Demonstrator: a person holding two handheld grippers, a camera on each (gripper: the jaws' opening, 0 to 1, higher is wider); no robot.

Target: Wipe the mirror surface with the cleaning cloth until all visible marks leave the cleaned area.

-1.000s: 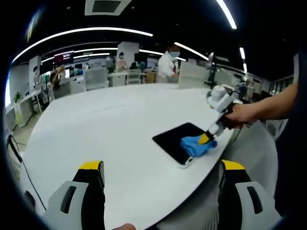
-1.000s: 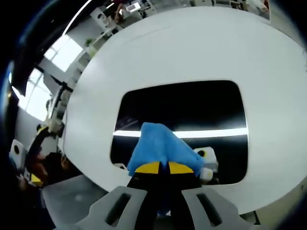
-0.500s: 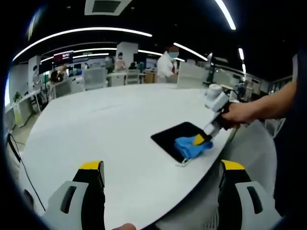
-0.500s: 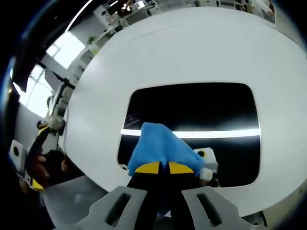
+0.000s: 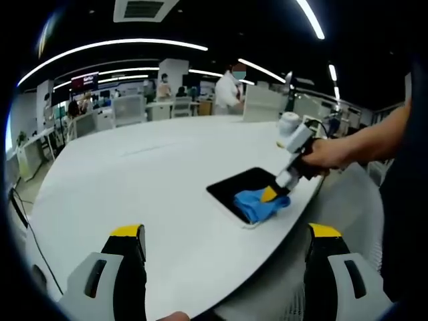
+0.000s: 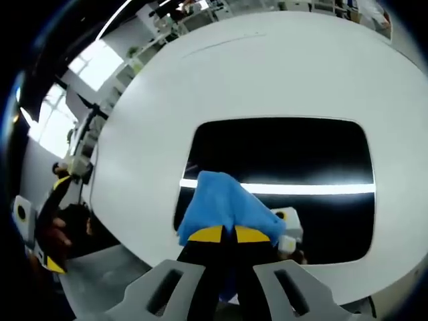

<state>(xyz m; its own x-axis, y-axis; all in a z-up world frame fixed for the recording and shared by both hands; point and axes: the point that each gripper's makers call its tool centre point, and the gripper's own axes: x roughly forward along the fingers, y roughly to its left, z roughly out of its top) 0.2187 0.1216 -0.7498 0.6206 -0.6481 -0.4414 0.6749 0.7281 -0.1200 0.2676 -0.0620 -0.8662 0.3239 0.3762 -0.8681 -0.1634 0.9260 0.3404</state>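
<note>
A dark rectangular mirror (image 6: pixel 281 160) lies flat on the white table (image 6: pixel 267 73), reflecting a bright ceiling light strip. My right gripper (image 6: pixel 223 234) is shut on a blue cleaning cloth (image 6: pixel 221 204) pressed onto the mirror's near left part. In the left gripper view the mirror (image 5: pixel 237 186) lies near the table's right edge with the cloth (image 5: pixel 257 204) on it, and the right gripper (image 5: pixel 271 194) is held there by a person's hand. My left gripper (image 5: pixel 224 241) hovers open over the near table edge, far from the mirror, holding nothing.
The round white table (image 5: pixel 134 180) stretches wide to the left of the mirror. Behind it are office desks and chairs and a standing person (image 5: pixel 227 90). The left gripper (image 6: pixel 40 227) and a hand show at the left of the right gripper view.
The right gripper and cloth have slid leftward along the mirror's near edge, as seen from the left gripper view. The left gripper stays still and open.
</note>
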